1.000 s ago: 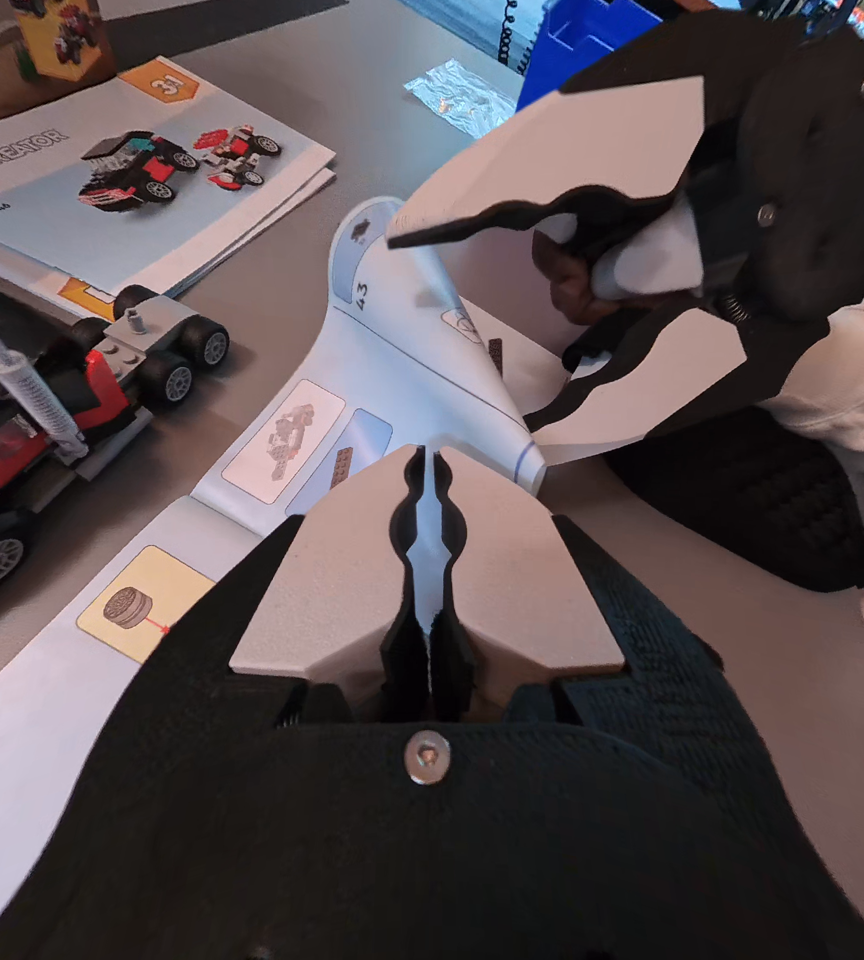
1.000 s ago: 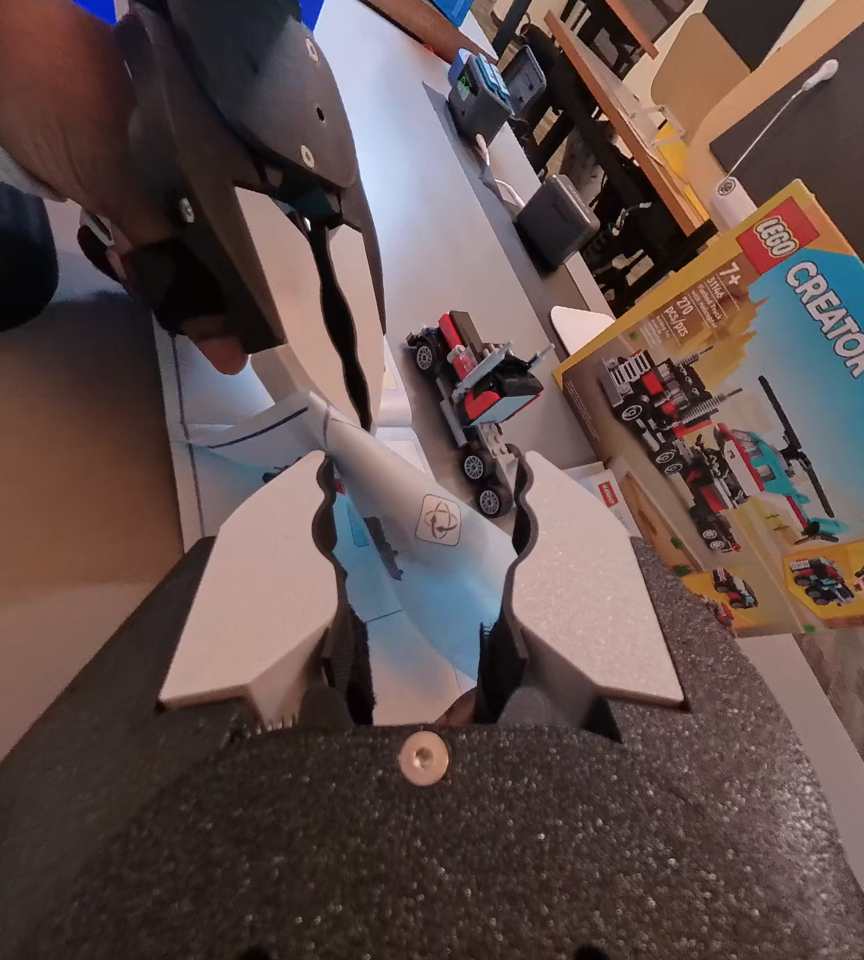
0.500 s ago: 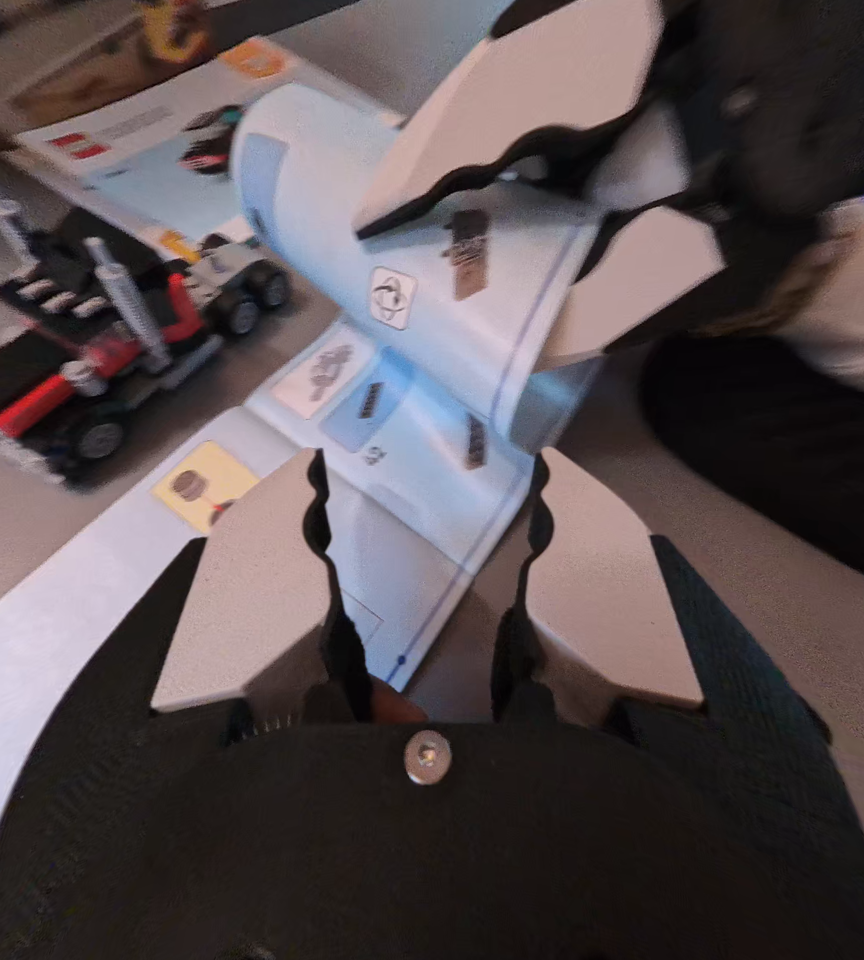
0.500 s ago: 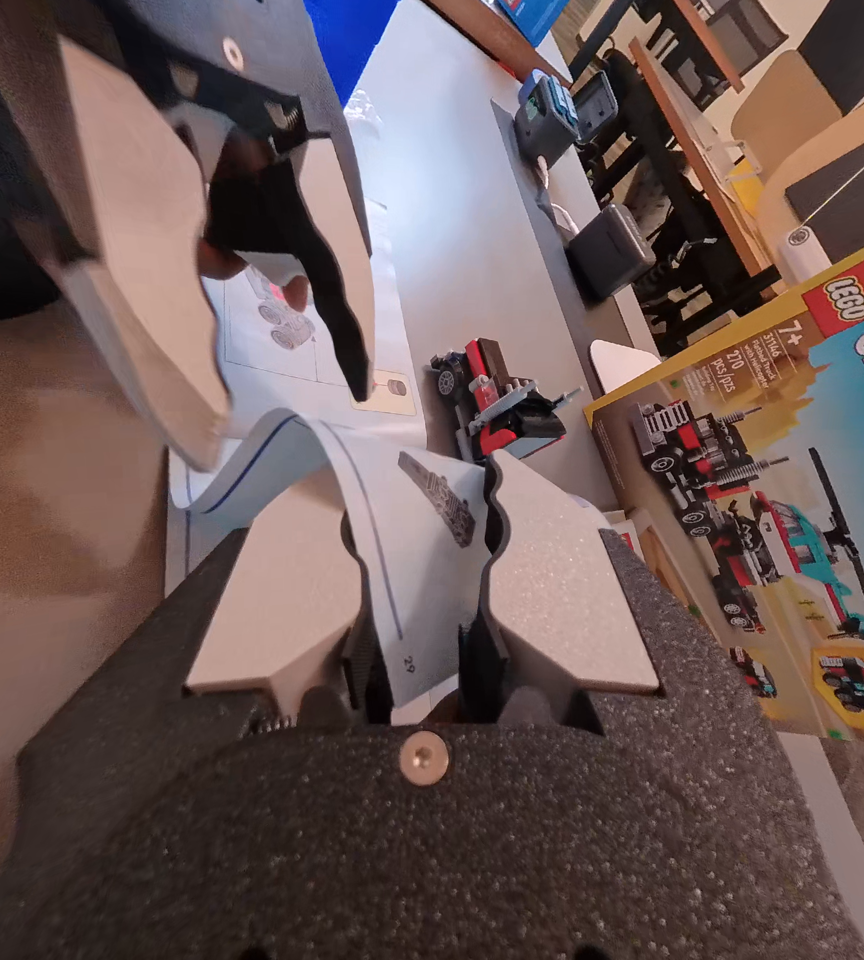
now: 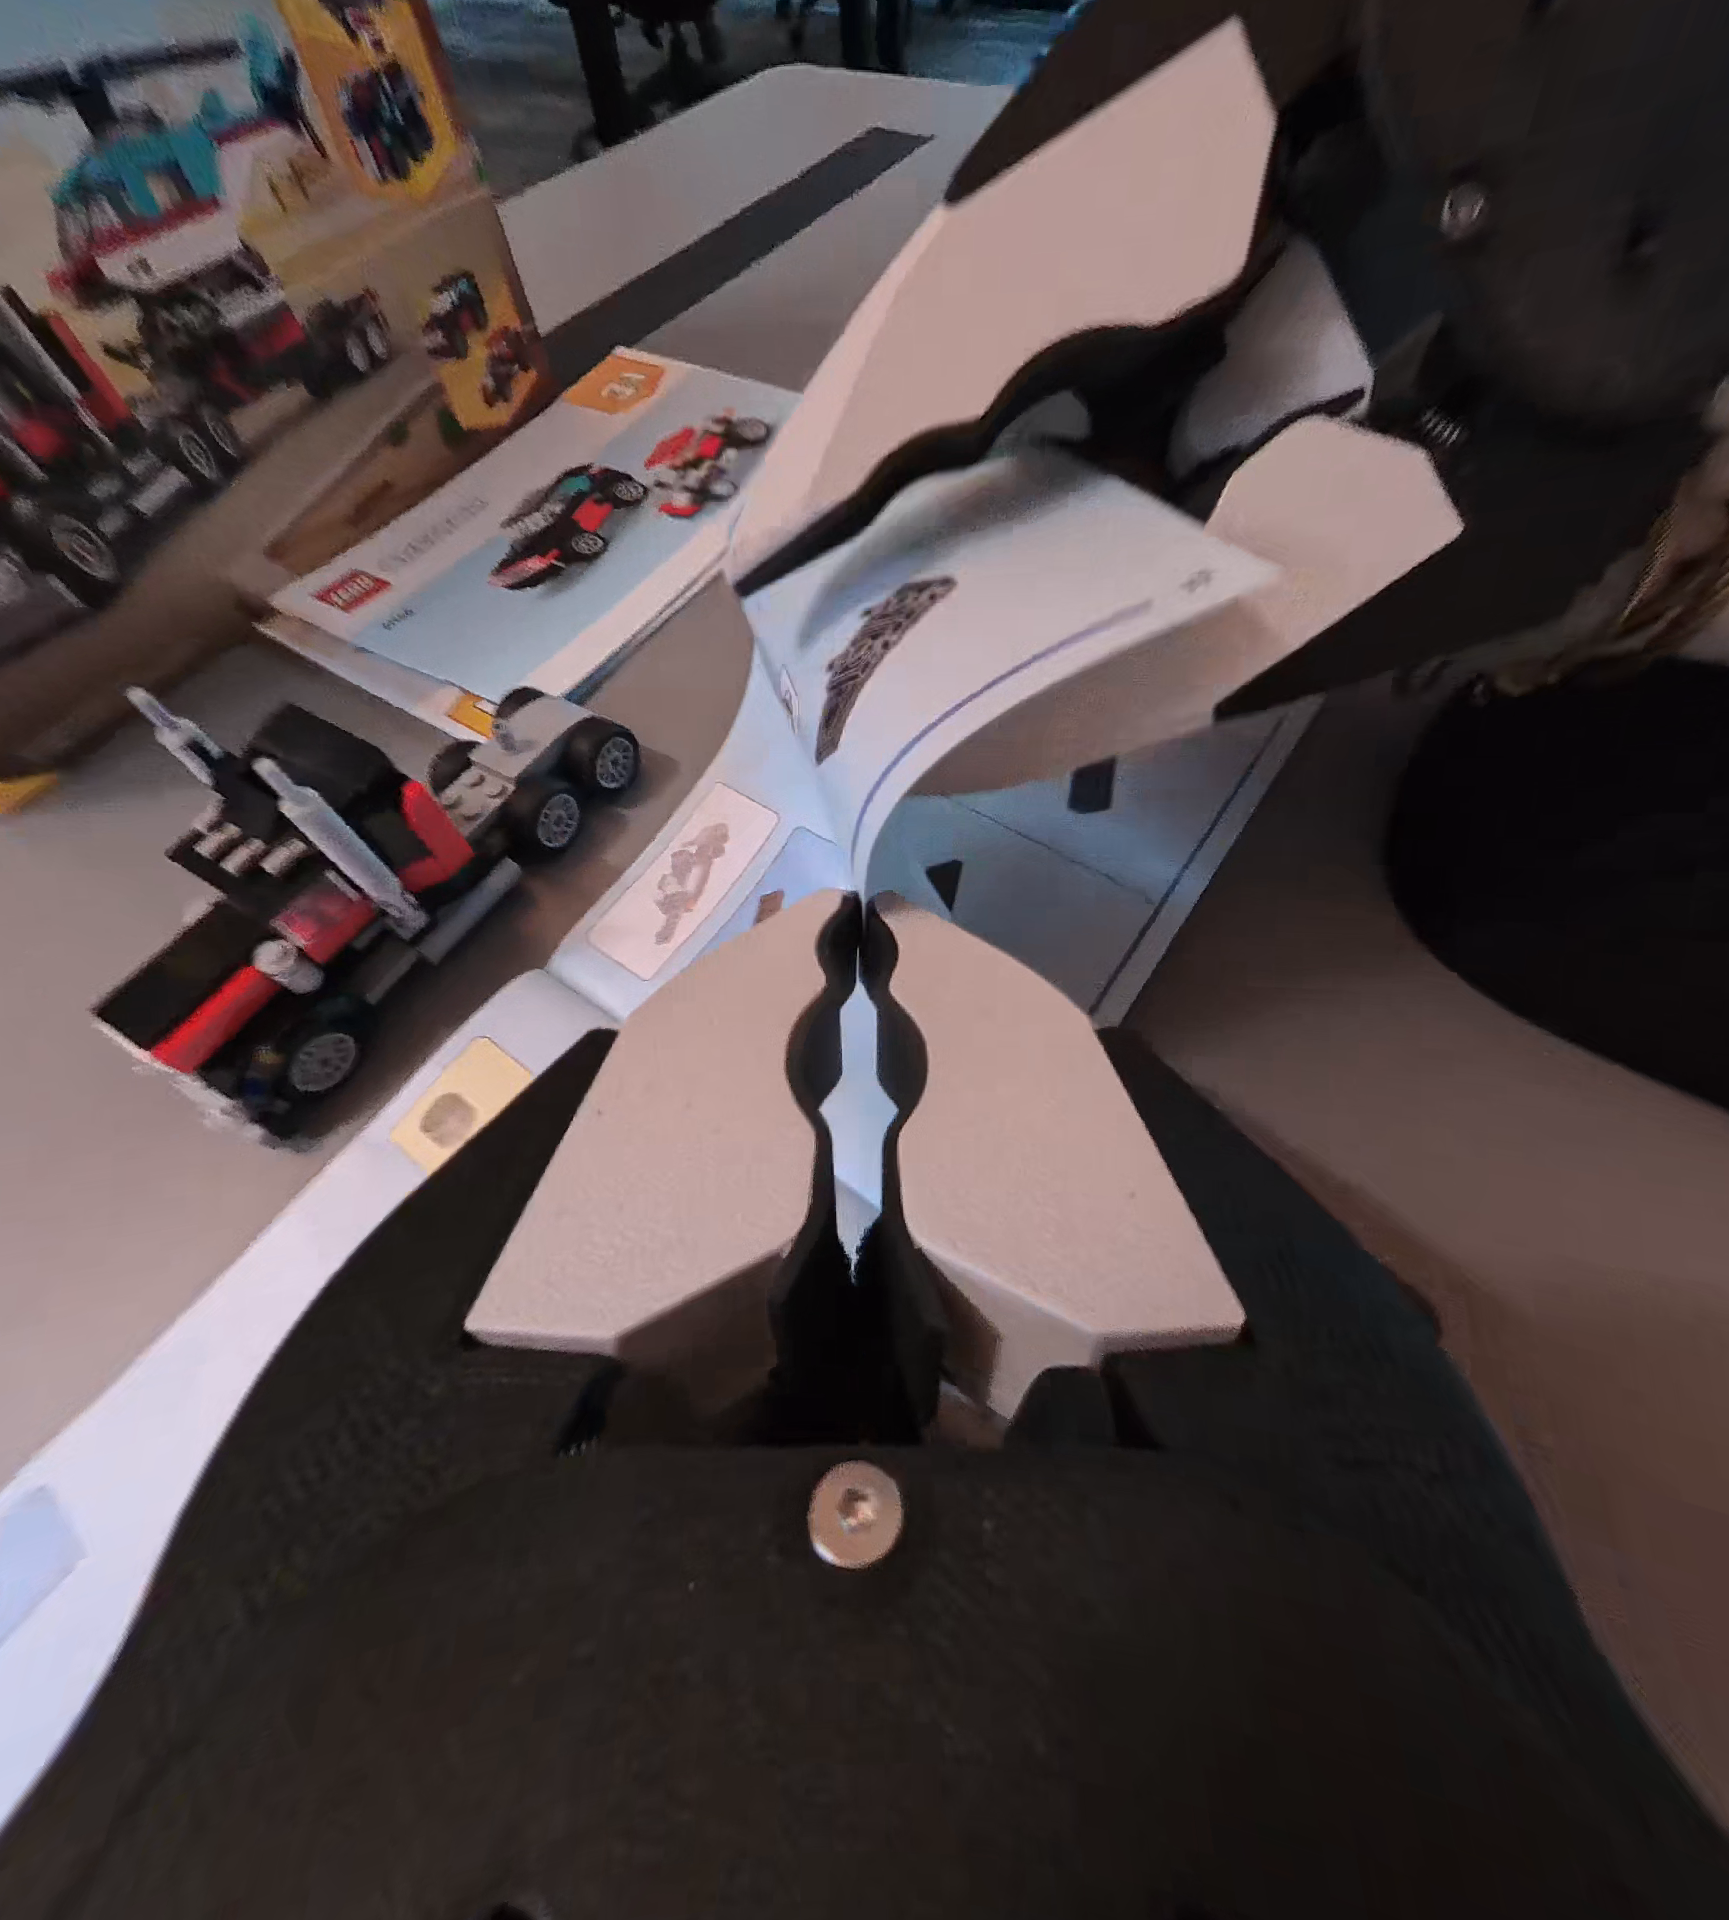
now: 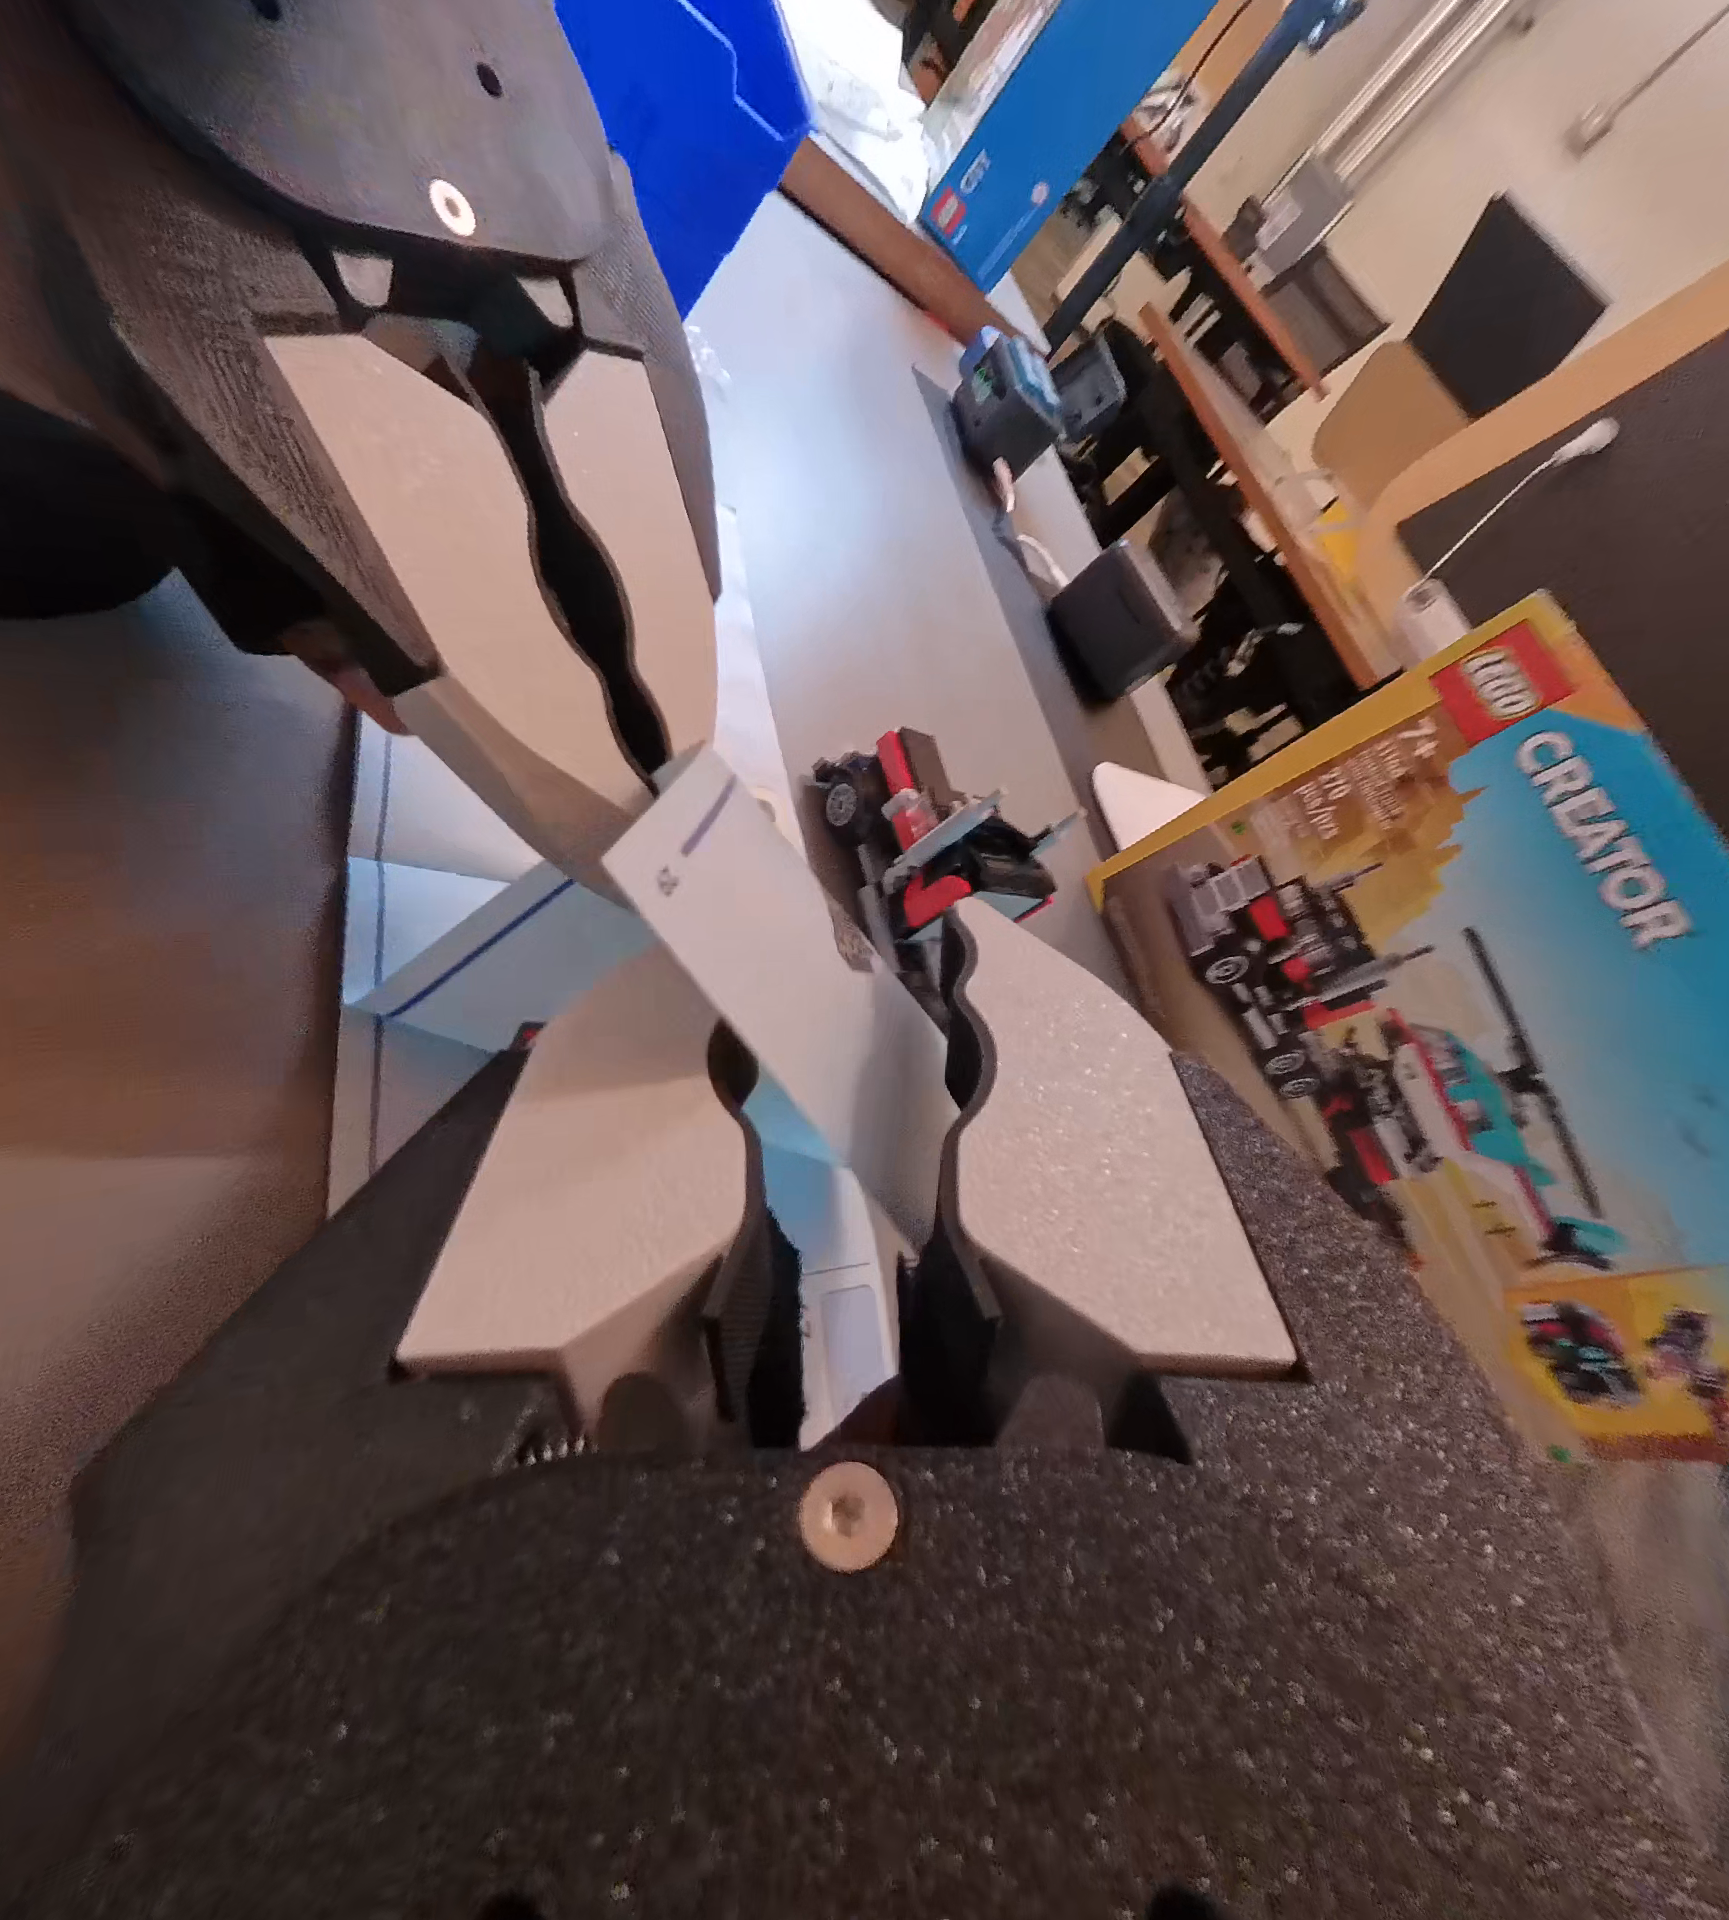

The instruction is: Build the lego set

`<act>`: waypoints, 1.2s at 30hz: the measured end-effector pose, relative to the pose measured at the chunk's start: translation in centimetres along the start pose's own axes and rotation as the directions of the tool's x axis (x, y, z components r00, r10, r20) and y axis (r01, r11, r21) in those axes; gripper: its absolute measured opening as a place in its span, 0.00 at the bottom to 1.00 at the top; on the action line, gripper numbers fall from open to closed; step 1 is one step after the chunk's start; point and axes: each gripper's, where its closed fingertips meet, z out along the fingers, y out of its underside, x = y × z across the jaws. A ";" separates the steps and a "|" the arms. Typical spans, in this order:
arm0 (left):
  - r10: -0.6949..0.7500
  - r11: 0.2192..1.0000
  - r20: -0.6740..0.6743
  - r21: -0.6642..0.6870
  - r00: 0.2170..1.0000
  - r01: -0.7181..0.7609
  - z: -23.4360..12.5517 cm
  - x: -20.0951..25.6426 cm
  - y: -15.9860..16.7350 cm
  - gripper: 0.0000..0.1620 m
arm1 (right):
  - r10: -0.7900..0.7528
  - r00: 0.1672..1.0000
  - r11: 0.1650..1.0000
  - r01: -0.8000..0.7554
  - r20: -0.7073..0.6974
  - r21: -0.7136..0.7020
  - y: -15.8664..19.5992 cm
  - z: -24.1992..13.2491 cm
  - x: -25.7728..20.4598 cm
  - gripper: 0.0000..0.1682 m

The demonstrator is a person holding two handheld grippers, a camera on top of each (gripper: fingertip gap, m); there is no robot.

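The open instruction booklet lies on the grey table. One page is lifted and curled over it. My left gripper is shut on that page's edge; the right wrist view shows its tips pinching the page corner. My right gripper is open, and the page passes loosely between its fingers; it also shows in the left wrist view. The built black and red lego truck stands left of the booklet, and appears in the right wrist view.
The lego set box stands behind the truck. A closed booklet lies in front of it. A blue bin, a blue box and grey devices sit farther along the table. A black object lies right of the booklet. Left and right tips are no more than a few centimetres apart.
My left gripper opened half a second ago and has shut again on the page's edge. My right gripper has widened around the page. Both views have swung and are blurred.
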 end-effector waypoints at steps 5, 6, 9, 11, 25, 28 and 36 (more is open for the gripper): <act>0.167 0.985 0.146 0.021 0.975 -0.172 -1.0 -0.4 -0.4 0.01 | -0.139 0.987 0.990 0.141 -0.077 0.028 -1.4 -2.0 0.0 0.21; 0.205 0.977 0.182 0.019 0.962 -0.212 -1.3 -0.6 -0.6 0.01 | -0.182 0.978 0.981 0.187 -0.106 0.041 -1.9 -2.4 0.0 0.20; 0.307 0.947 0.270 0.002 0.913 -0.320 -1.8 -0.7 -1.1 0.00 | -0.322 0.928 0.940 0.337 -0.186 0.053 -3.1 -3.5 -0.5 0.15; 0.352 0.931 0.300 -0.017 0.887 -0.364 -1.9 -0.8 -1.1 0.01 | -0.393 0.898 0.912 0.408 -0.197 0.040 -3.4 -3.9 -1.1 0.13; -0.217 0.973 0.471 0.171 0.855 0.152 -9.9 -6.6 2.0 0.00 | 0.373 0.900 0.928 -0.368 0.225 -0.068 -0.2 -1.0 -3.8 0.09; -0.255 0.967 0.547 0.140 0.797 0.213 -12.2 -7.5 4.2 0.00 | 0.379 0.883 0.921 -0.330 0.276 -0.209 2.0 0.9 -6.1 0.09; -0.188 0.921 0.665 -0.137 0.723 0.365 -15.1 -9.2 10.9 0.10 | 0.472 0.808 0.872 -0.367 0.353 -0.324 4.2 1.5 -8.1 0.08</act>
